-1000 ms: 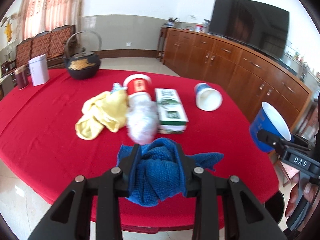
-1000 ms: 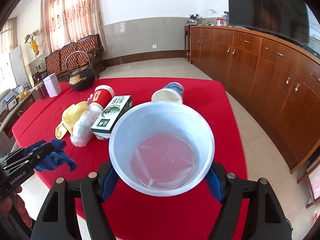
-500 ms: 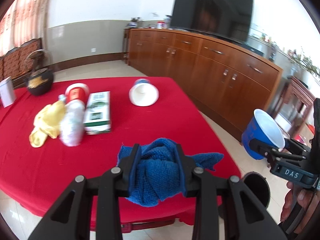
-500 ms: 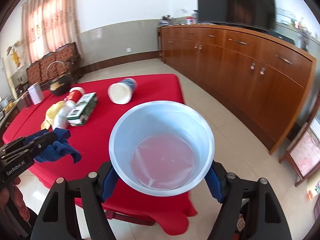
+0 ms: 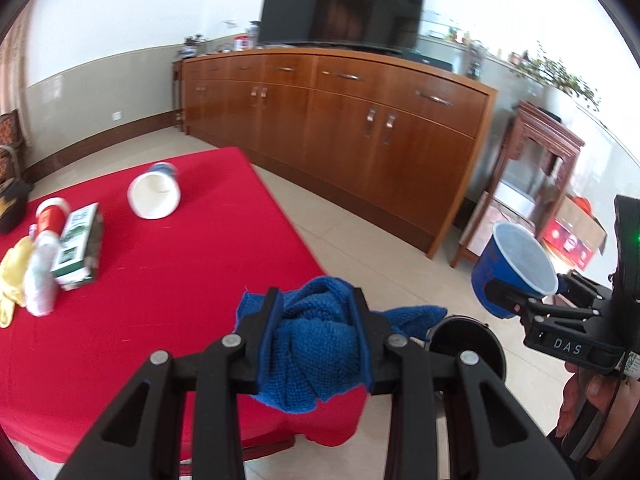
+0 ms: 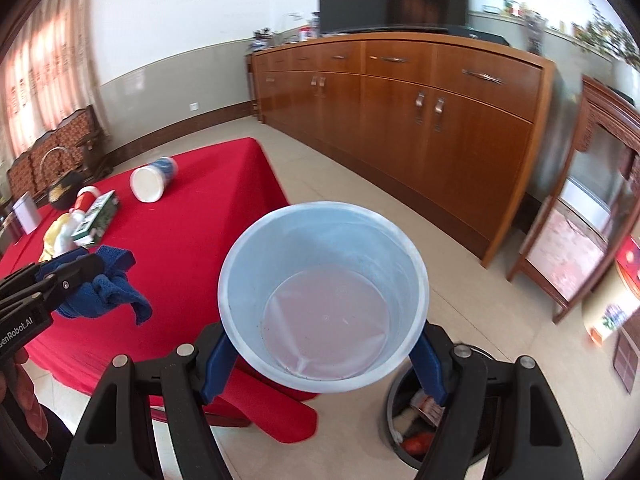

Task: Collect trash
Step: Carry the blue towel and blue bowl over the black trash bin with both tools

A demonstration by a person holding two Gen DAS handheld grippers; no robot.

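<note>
My left gripper (image 5: 314,332) is shut on a crumpled blue cloth (image 5: 316,344), held past the red table's right corner; it also shows in the right wrist view (image 6: 100,292). My right gripper (image 6: 322,352) is shut on a blue paper cup (image 6: 324,296), open end toward the camera and empty; it shows in the left wrist view (image 5: 514,272). A dark round trash bin (image 6: 420,428) stands on the floor under the cup, with trash inside; it shows in the left wrist view (image 5: 468,344).
On the red table (image 5: 168,300) lie a tipped paper cup (image 5: 154,196), a green box (image 5: 78,248), a red cup (image 5: 50,214), a white wad (image 5: 40,284) and a yellow cloth (image 5: 12,276). A wooden sideboard (image 5: 340,120) runs along the wall.
Both grippers have swung right, off the table toward the floor, each carrying its load. The trash bin has come into view below the cup.
</note>
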